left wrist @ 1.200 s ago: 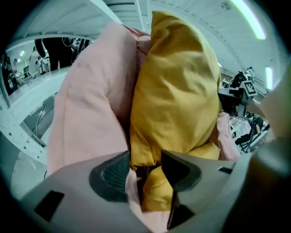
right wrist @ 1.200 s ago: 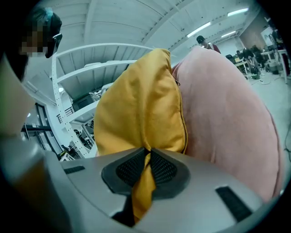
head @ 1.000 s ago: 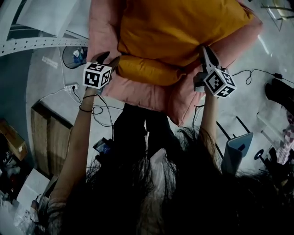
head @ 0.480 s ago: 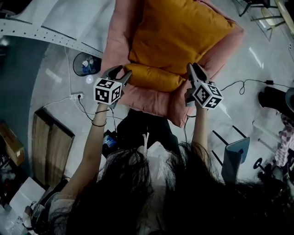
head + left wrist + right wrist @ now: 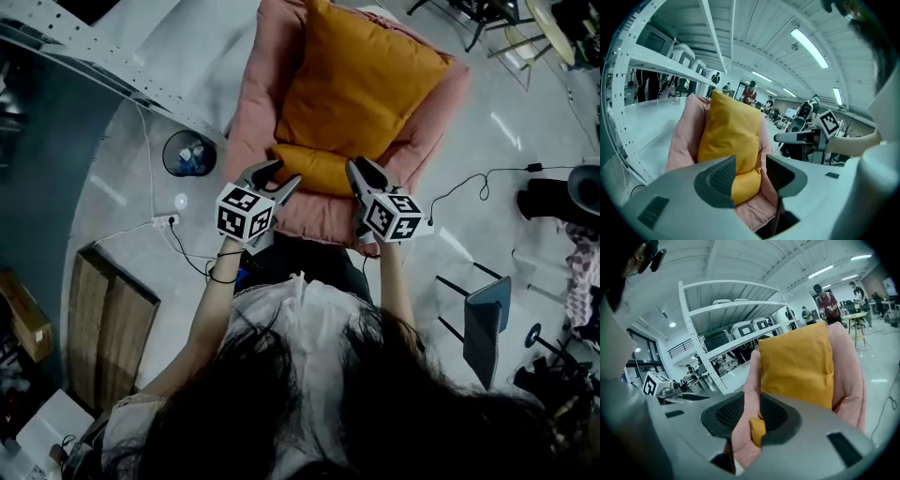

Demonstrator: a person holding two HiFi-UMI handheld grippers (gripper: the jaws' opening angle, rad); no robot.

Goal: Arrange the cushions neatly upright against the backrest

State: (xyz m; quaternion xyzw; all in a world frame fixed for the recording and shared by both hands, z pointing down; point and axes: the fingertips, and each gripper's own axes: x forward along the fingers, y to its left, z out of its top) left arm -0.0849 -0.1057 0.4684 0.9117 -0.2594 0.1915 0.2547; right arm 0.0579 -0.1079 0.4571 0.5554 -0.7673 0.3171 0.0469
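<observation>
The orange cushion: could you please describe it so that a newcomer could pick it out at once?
Look for the pink padded seat on the pale floor in front of the person. The orange cushion rests in it, against its back. Its mustard-orange cover stands out from the pink padding that frames it on both sides.

Big mustard-orange cushion (image 5: 361, 84) stands upright, leaning on the pink backrest (image 5: 277, 37). A smaller orange cushion (image 5: 314, 169) lies at its foot, across the pink seat (image 5: 319, 211).
</observation>
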